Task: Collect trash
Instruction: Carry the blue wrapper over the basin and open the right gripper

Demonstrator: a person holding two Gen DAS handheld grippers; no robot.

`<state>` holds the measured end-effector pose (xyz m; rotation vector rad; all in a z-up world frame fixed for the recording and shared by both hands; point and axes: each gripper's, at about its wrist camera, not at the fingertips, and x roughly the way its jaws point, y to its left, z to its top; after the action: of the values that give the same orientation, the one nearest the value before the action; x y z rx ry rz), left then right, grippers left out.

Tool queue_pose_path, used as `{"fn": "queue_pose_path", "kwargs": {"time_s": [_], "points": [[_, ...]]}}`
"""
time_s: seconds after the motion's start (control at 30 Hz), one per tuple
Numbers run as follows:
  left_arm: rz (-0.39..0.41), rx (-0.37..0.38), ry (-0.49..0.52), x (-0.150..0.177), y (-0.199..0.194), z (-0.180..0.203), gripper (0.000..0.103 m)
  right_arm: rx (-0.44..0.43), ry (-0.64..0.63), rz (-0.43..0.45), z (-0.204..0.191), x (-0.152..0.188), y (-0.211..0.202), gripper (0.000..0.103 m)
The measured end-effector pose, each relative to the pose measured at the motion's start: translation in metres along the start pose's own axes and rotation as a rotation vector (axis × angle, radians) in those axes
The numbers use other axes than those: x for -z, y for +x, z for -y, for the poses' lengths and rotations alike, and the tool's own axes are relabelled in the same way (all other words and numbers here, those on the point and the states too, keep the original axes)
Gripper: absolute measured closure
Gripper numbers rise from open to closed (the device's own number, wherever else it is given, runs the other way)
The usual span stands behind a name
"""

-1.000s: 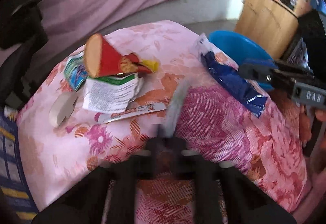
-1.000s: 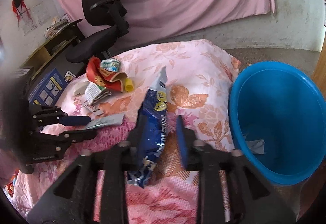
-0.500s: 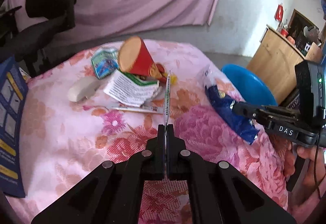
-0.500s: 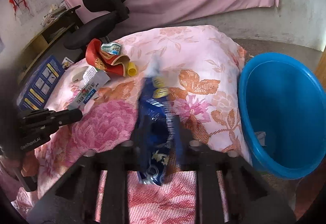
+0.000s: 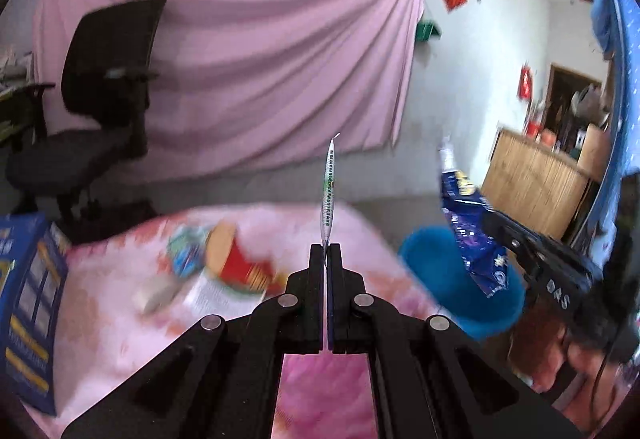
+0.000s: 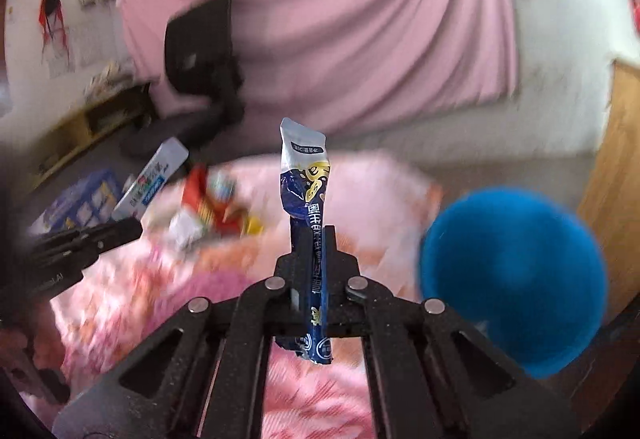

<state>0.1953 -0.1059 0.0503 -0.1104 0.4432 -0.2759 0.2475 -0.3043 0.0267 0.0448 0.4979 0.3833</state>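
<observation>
My left gripper (image 5: 327, 249) is shut on a flat white wrapper (image 5: 329, 191), seen edge-on and standing up from the jaws; in the right wrist view it shows as a white and blue packet (image 6: 154, 179) above the left gripper (image 6: 134, 229). My right gripper (image 6: 315, 239) is shut on a blue snack wrapper (image 6: 308, 199), held upright above the floral cloth. In the left wrist view that blue wrapper (image 5: 472, 235) hangs over the blue basin (image 5: 448, 271). A red wrapper (image 5: 236, 263), a white paper (image 5: 212, 291) and other litter lie on the cloth.
The blue basin (image 6: 516, 279) stands right of the cloth-covered table (image 6: 380, 183). A black office chair (image 5: 100, 99) is at the back left, a wooden cabinet (image 5: 536, 183) at the right. A blue box (image 5: 28, 303) sits at the table's left edge.
Both grippers have lifted off the table with their wrappers and tilted up. The blue wrapper now hangs above the basin side; the view is blurred by motion.
</observation>
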Motion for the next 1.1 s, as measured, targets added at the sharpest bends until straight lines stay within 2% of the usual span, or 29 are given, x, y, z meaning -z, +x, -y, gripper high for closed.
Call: {"fn": "queue_pose_path", "kwargs": {"time_s": [0.07, 0.23, 0.37, 0.53, 0.67, 0.83, 0.93, 1.0, 1.1], "points": [[0.071, 0.013, 0.038, -0.015, -0.001, 0.014, 0.103, 0.074, -0.018, 0.122, 0.0, -0.005, -0.018, 0.071], [0.174, 0.061, 0.13, -0.042, 0.007, 0.051, 0.103, 0.224, -0.022, 0.399, 0.006, -0.013, -0.06, 0.071], [0.211, 0.106, 0.189, -0.053, 0.02, 0.075, 0.103, 0.324, -0.006, 0.517, 0.021, -0.016, -0.078, 0.071], [0.18, 0.159, 0.229, -0.054, 0.05, 0.099, 0.103, 0.399, 0.06, 0.532, 0.048, -0.018, -0.084, 0.071], [0.098, 0.194, 0.211, -0.048, 0.082, 0.115, 0.103, 0.442, 0.131, 0.511, 0.071, -0.013, -0.089, 0.071], [-0.022, 0.216, 0.202, -0.047, 0.116, 0.135, 0.103, 0.472, 0.204, 0.434, 0.098, -0.006, -0.087, 0.07], [-0.122, 0.233, 0.195, -0.046, 0.14, 0.148, 0.103, 0.479, 0.246, 0.367, 0.113, -0.001, -0.079, 0.07], [-0.208, 0.258, 0.187, -0.045, 0.159, 0.155, 0.103, 0.469, 0.284, 0.293, 0.125, 0.002, -0.068, 0.07], [-0.298, 0.267, 0.181, -0.04, 0.179, 0.163, 0.103, 0.413, 0.346, 0.224, 0.139, 0.01, -0.058, 0.07]]}}
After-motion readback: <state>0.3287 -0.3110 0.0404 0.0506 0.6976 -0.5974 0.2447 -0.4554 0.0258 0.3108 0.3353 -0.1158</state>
